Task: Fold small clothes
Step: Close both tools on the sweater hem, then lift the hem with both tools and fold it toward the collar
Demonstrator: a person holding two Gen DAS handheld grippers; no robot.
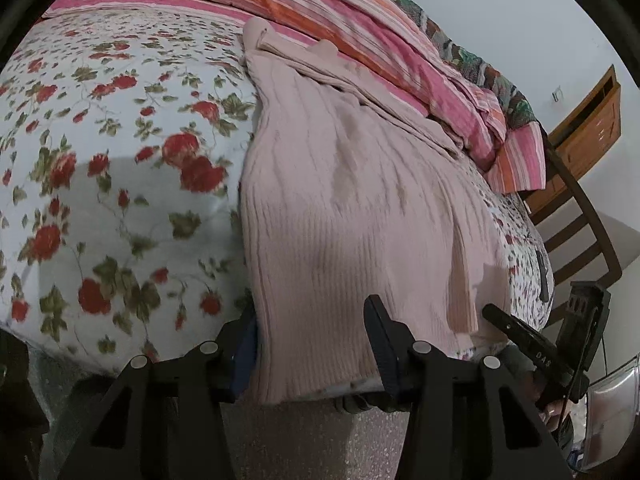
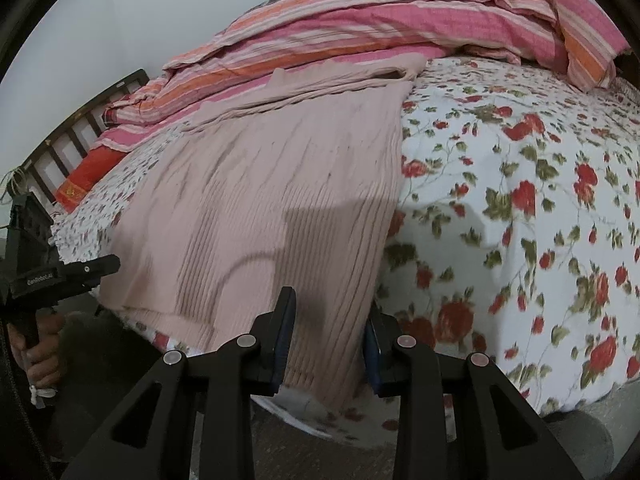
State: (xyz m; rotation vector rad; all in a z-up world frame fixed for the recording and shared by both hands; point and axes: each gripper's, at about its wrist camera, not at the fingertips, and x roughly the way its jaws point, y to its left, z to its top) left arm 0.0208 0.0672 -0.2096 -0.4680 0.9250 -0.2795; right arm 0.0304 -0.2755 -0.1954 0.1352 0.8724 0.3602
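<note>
Left wrist fisheye: set low at the near edge of the bed [image 1: 100, 184], looking forward and slightly up across the mattress between the left gripper's [image 1: 316, 344] two fingers, very near the pink ribbed sweater's [image 1: 340, 208] hem. Striped quilt [image 1: 360, 24] at 12 o'clock, wooden chair [image 1: 580, 216] at 3 o'clock, right gripper [image 1: 524, 340] at 4 o'clock.

Right wrist fisheye: likewise low and close at the bed edge [image 2: 520, 208], facing forward over the same sweater [image 2: 260, 208] between the right gripper's [image 2: 330, 336] fingers. Left gripper [image 2: 80, 268] at 9 o'clock, headboard [image 2: 76, 120] at 10 o'clock.

Shared: sweater, floral sheet, striped quilt [image 2: 340, 28], each other's gripper.
</note>
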